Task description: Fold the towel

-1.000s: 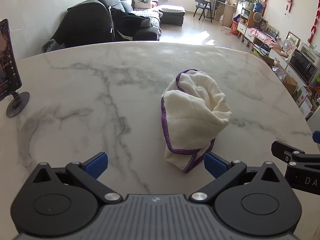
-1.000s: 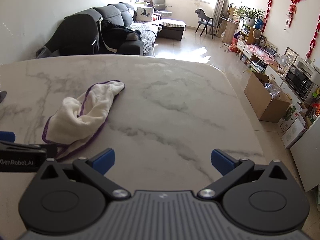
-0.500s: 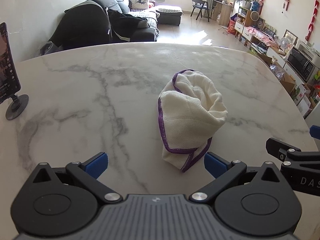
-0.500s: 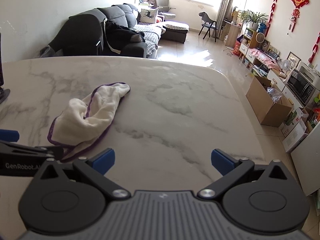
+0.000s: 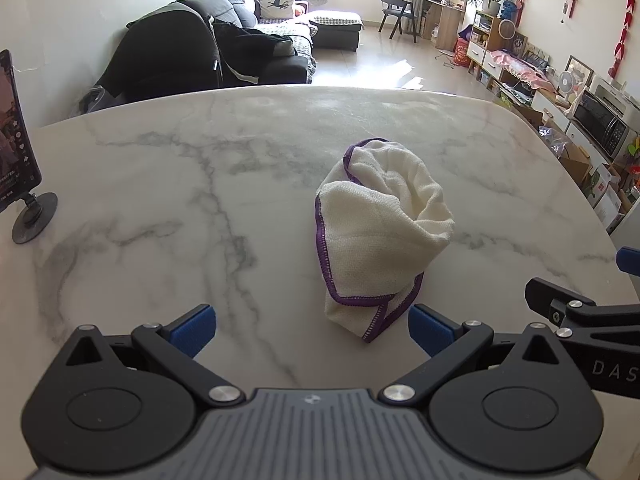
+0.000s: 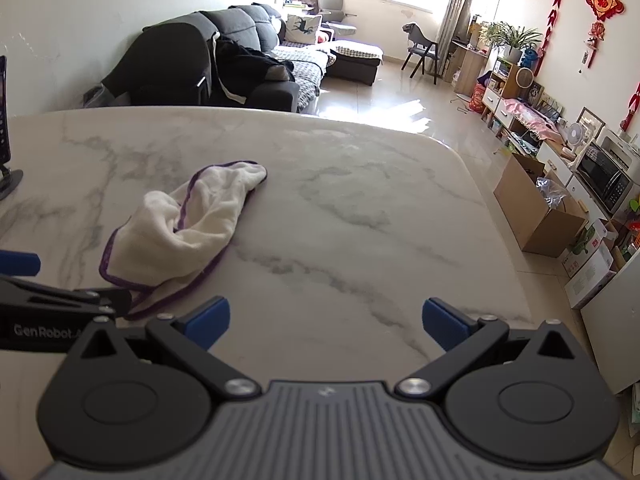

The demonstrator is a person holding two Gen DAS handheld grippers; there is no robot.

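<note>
White marble table [image 5: 160, 200] with grey veining fills both views; nothing gripped on it.

Towel [image 5: 376, 236]: cream cloth, purple stitched hem, lying crumpled in a loose bunch on the table, not folded flat. One hemmed corner points back toward the left gripper; the far end curls over into a rounded hump. In the right wrist view the same towel [image 6: 180, 232] sits left of centre, long axis running diagonally away from the camera.

Left gripper [image 5: 312, 324]: jaws spread wide, holding nothing. Near corner of the towel lies just ahead of the gap, closer to the right-hand blue pad [image 5: 430, 330]; can't tell if cloth and pad touch.

Right gripper [image 6: 326, 318]: jaws spread wide too, empty, bare marble between the pads. Towel is off to its left, near hem just beside the left blue pad [image 6: 210, 316], outside the gap.

Each gripper's black linkage shows at the edge of the other's view, so the two sit side by side at the near table edge.

Phone on a round-base stand [image 5: 18, 168] on the table far left, well apart from the towel.
</note>
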